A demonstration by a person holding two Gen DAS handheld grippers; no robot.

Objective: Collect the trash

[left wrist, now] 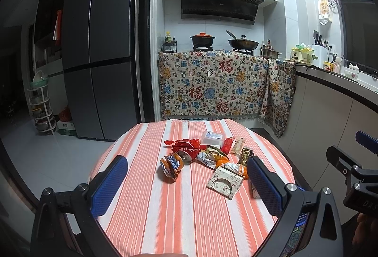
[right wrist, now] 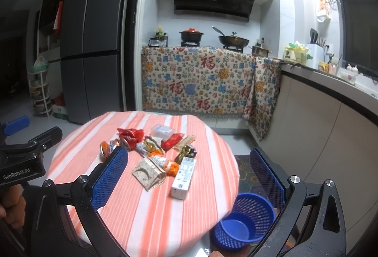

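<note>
A heap of trash lies mid-table on the orange-striped cloth (left wrist: 165, 209): a crushed orange can (left wrist: 171, 164), a crushed red can (left wrist: 186, 156), red wrappers (left wrist: 182, 143), a clear plastic box (left wrist: 212, 137), a flattened patterned carton (left wrist: 224, 182) and a white milk carton (right wrist: 184, 177). My left gripper (left wrist: 186, 186) hovers open in front of the heap, holding nothing. My right gripper (right wrist: 189, 179) is open too, above the near right part of the table (right wrist: 141, 209). An empty blue mesh bin (right wrist: 243, 224) stands on the floor by the table's right edge.
Behind the table a patterned cloth (left wrist: 212, 84) hangs over the stove counter with a pot (left wrist: 202, 38) and a wok (left wrist: 243, 43). A grey fridge (left wrist: 99, 49) stands at left, a counter (left wrist: 330, 91) runs along the right. The right gripper's body (left wrist: 354, 169) shows at the left view's edge.
</note>
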